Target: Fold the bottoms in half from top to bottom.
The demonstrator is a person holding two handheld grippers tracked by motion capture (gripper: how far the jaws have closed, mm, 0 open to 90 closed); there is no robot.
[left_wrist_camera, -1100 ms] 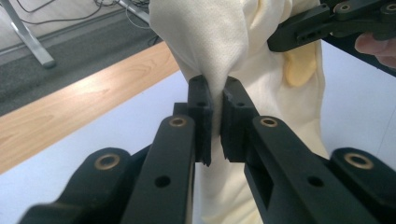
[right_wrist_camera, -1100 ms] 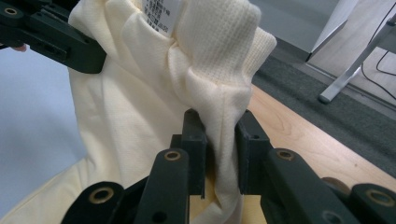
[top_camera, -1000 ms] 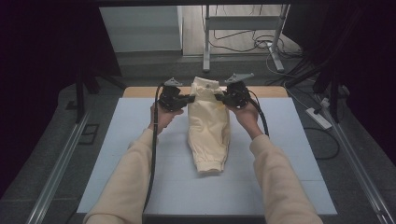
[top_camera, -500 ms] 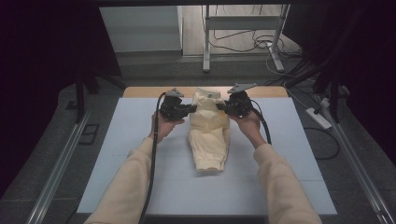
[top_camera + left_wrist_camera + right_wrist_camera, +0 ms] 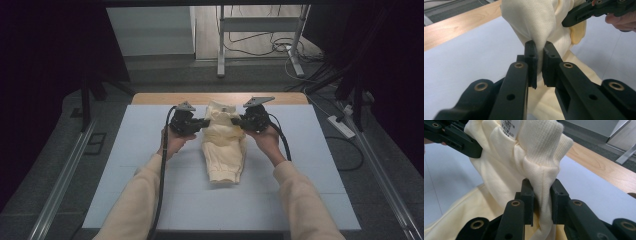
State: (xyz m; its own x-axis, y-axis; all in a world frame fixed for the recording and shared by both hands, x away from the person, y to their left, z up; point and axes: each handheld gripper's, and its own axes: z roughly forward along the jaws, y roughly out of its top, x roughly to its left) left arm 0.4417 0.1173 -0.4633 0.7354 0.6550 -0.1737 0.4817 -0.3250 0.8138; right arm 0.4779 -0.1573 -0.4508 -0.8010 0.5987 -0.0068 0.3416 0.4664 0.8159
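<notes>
Pale blue mat [image 5: 125, 165] covers the table — at frame centre a cream garment [image 5: 223, 150] lies lengthwise, its upper end pinched by the left gripper [image 5: 205, 121] and right gripper [image 5: 236, 120], both clamped on cloth.

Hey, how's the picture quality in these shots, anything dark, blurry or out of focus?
High view: the white table cover is evenly lit, the room's sides nearly black, and the cream garment looks soft and low in detail. Left gripper view: cloth by the left gripper is sharp, the jaw bases at the bottom blur. Right gripper view: the knit ribbing at the right gripper is crisp, the background soft.
</notes>
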